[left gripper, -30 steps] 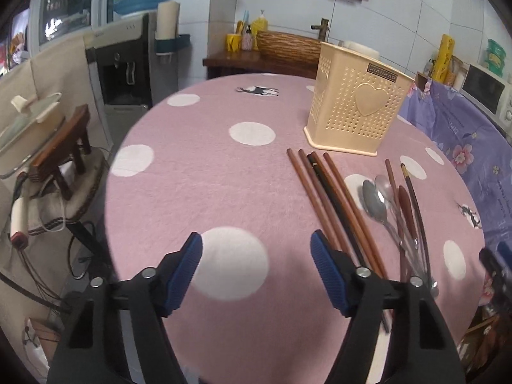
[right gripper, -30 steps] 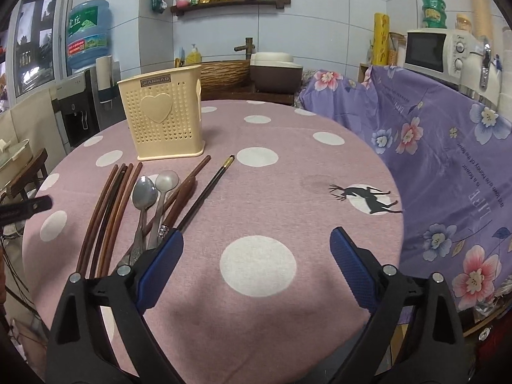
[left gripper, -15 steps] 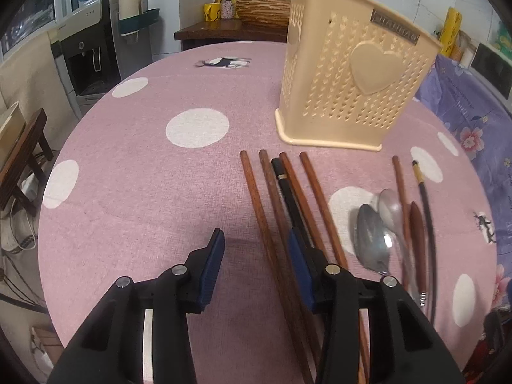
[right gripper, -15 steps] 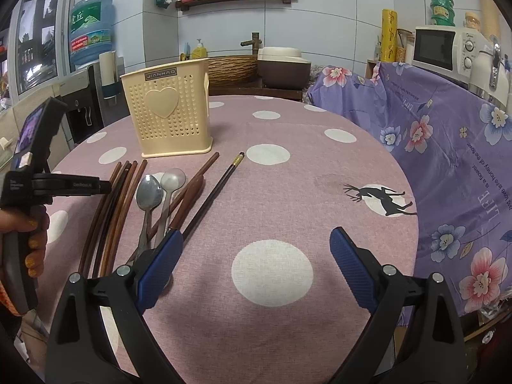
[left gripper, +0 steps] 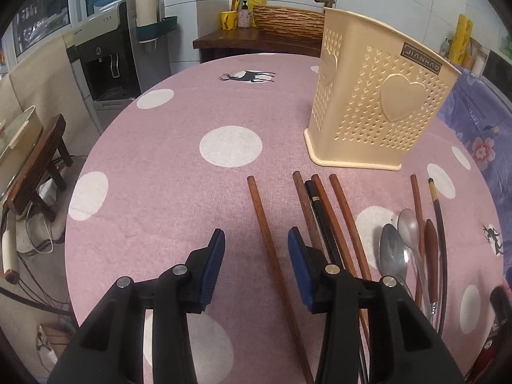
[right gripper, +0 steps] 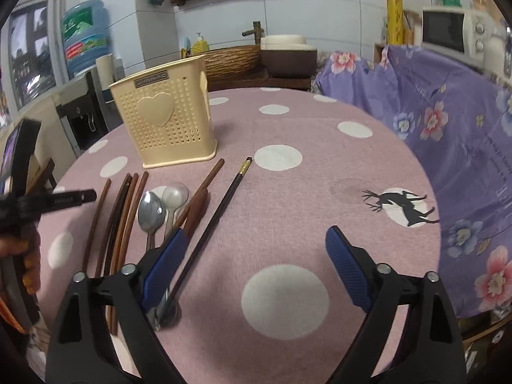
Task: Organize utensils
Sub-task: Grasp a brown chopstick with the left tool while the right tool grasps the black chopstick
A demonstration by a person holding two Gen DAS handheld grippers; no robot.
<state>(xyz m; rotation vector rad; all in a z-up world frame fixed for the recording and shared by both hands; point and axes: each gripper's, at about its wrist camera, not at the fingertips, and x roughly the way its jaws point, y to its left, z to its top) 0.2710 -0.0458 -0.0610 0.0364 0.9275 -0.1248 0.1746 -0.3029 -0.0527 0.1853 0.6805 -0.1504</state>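
**Listener:** What changed, and where do the utensils lie?

**Me:** Since a second ago my left tongs (left gripper: 254,256) have travelled in over the table and narrowed, and one brown chopstick (left gripper: 272,252) now lies apart from its bundle, between my blue pads. The pads straddle it without pressing, as far as I can see. At two o'clock of it lie the other chopsticks (left gripper: 323,214), three brown and one black, side by side. Farther, at three o'clock, are two metal spoons (left gripper: 396,246), a wooden spoon (left gripper: 430,243) and a dark chopstick (left gripper: 438,217).

**Listener:** And the holder?

**Me:** The cream perforated holder (left gripper: 377,105) stands upright at one o'clock, just beyond the chopstick tips. I cannot see inside it.

**Listener:** Your right tongs?

**Me:** My right tongs (right gripper: 256,268) are spread wide over the pink spotted tablecloth (right gripper: 320,192) and closing a little, with nothing between them; the dark chopstick runs just under the left pad.

**Listener:** So how far along?

**Me:** Barely begun, I judge. Every utensil I can see lies on the cloth, so all remain to be lifted into the holder.
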